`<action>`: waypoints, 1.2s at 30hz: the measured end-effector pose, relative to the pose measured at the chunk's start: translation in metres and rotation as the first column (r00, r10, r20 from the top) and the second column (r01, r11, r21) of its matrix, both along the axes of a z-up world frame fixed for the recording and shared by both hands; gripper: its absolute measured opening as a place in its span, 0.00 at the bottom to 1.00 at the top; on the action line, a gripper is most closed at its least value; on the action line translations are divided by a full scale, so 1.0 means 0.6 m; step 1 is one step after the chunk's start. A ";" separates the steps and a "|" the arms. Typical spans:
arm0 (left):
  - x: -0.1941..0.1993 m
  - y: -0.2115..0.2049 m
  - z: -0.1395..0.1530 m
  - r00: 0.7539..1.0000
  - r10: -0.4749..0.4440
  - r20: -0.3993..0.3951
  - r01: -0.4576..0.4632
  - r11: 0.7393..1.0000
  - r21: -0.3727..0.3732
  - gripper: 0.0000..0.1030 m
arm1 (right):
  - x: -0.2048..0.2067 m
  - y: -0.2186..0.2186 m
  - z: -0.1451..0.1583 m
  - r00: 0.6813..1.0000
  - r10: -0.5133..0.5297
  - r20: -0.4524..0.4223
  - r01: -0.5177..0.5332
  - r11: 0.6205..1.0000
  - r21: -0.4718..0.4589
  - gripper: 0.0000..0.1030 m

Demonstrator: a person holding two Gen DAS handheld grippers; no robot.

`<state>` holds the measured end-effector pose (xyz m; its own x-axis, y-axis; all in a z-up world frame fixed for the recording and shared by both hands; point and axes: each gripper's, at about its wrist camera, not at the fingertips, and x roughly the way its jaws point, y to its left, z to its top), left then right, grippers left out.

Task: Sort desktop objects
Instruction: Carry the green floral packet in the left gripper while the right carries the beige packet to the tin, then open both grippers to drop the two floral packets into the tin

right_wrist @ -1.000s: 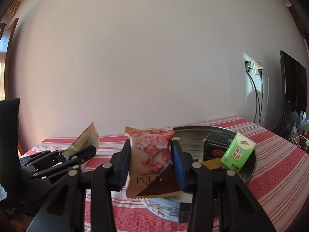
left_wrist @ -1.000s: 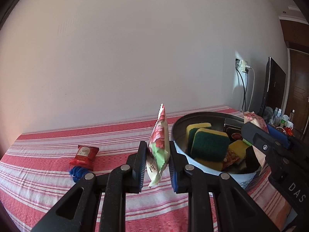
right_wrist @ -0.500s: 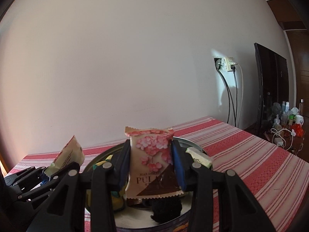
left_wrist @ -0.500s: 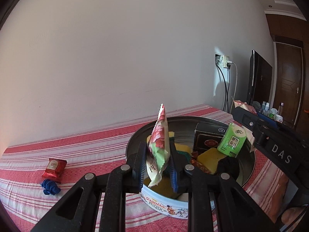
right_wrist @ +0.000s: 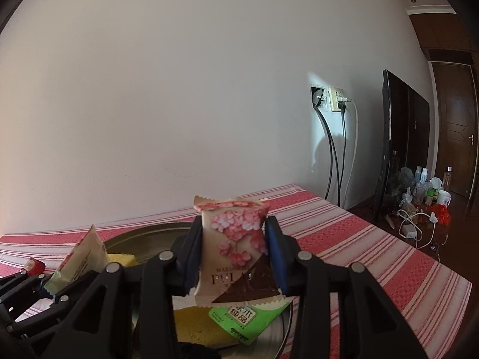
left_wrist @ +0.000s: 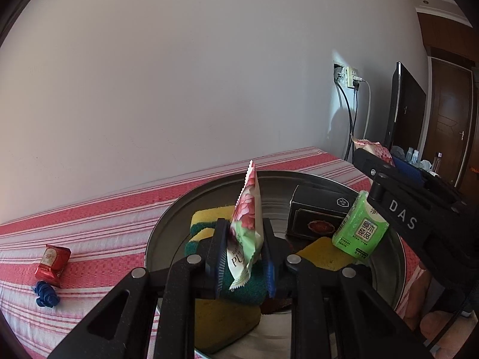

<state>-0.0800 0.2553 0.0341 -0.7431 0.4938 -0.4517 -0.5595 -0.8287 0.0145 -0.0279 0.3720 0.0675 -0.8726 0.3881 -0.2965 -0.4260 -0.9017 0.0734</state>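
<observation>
Two floral snack packets, each pinched upright.

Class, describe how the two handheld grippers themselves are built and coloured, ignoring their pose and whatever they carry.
Both the left gripper and the right gripper are matte black, built from angular linkage arms with triangular cut-outs and round silver pivot pins. Their fingers carry blue ribbed pads. The right gripper's side, seen from the left wrist camera, bears white letters "DAS". No cables or sleeves show.
</observation>
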 end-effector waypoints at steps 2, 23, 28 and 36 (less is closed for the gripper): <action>-0.001 0.006 -0.002 1.000 -0.003 0.001 0.003 1.000 -0.008 0.22 | -0.008 0.012 -0.009 1.000 -0.006 0.010 0.006 1.000 -0.017 0.40; 0.013 0.019 -0.016 0.994 0.045 -0.097 -0.050 0.997 -0.051 0.83 | 0.008 0.017 -0.008 0.998 -0.014 -0.062 0.015 1.000 0.015 0.65; 0.020 0.009 -0.018 0.992 0.055 -0.114 -0.061 0.997 -0.055 0.88 | 0.018 0.011 -0.009 0.995 -0.022 -0.094 0.024 1.000 0.017 0.77; 0.036 0.001 -0.015 0.993 0.052 -0.102 -0.055 0.998 -0.031 0.88 | 0.037 -0.009 -0.003 0.984 -0.061 -0.166 0.078 0.992 0.100 0.93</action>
<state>-0.0585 0.2561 0.0248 -0.8107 0.4379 -0.3887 -0.5086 -0.8555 0.0969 -0.0059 0.3667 0.0657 -0.8756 0.4710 -0.1070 -0.4780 -0.8768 0.0522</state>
